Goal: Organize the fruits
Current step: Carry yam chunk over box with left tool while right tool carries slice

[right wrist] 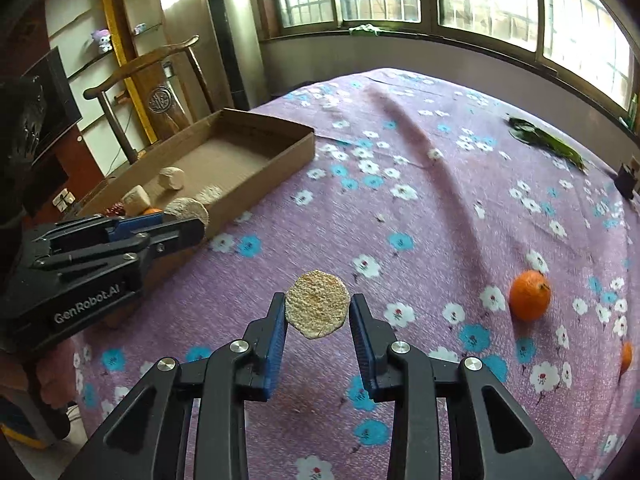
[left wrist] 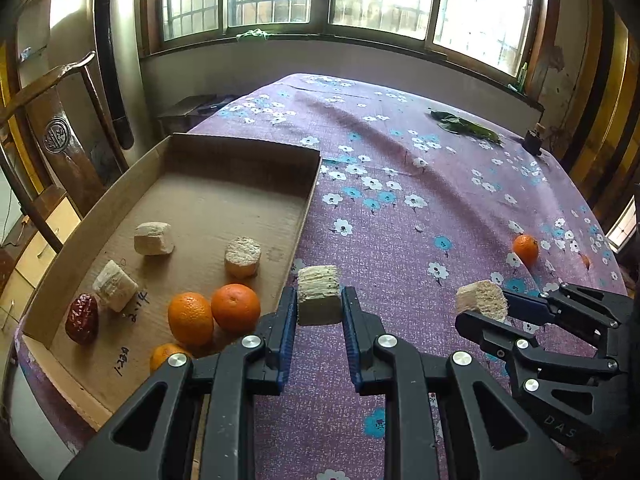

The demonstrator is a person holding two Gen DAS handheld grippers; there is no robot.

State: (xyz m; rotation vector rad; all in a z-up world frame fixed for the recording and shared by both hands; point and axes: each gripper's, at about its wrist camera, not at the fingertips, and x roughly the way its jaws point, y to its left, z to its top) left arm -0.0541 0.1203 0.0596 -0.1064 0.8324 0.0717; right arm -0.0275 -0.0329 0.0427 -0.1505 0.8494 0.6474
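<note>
My left gripper (left wrist: 319, 295) is shut on a pale fibrous chunk (left wrist: 319, 300), held just off the right wall of a cardboard box (left wrist: 240, 148). Inside the box lie three more pale chunks (left wrist: 153, 238), three oranges (left wrist: 235, 308) and a red date (left wrist: 82, 318). My right gripper (right wrist: 318, 308) is shut on a round pale chunk (right wrist: 317, 304), lifted over the flowered purple cloth (right wrist: 400, 208). A loose orange (right wrist: 529, 295) sits on the cloth to its right. Part of another orange (right wrist: 626, 356) shows at the right edge. In the right wrist view my left gripper (right wrist: 182, 220) is beside the box (right wrist: 272, 172).
Green leaves (right wrist: 548, 142) lie at the far right of the table, near a small dark object (right wrist: 626, 180). A wooden chair (right wrist: 152, 80) stands behind the box. The table's near left edge drops off below the box. A hand (right wrist: 52, 380) holds the left gripper.
</note>
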